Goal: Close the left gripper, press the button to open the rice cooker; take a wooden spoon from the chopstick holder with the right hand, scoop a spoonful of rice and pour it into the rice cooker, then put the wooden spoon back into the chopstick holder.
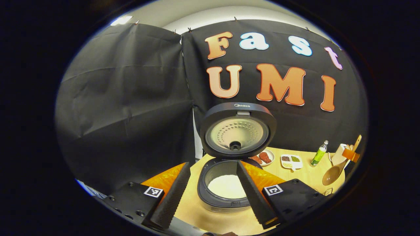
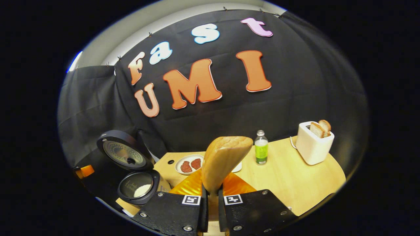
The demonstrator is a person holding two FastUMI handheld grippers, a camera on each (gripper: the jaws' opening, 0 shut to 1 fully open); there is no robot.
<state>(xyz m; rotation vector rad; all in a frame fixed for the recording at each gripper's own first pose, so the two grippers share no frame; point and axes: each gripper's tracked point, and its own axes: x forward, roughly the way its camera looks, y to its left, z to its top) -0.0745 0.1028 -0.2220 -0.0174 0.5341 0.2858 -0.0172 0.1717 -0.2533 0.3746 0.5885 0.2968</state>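
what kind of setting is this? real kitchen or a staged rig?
Most likely a staged kitchen mock-up in a recording booth: black cloth wall behind a wooden table set with an open rice cooker, a toaster holding bread, and a plate of food.

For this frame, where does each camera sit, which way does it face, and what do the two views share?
Left gripper view: rides the left gripper, just above and before the open rice cooker, facing its raised lid; own two fingers spread apart at the bottom.
Right gripper view: rides the right gripper, over the table, facing the back wall; own fingers clamp the wooden spoon, bowl upward.
Shared: the rice cooker, plate of meat, green bottle; the spoon in the right gripper appears at the left gripper view's right edge.
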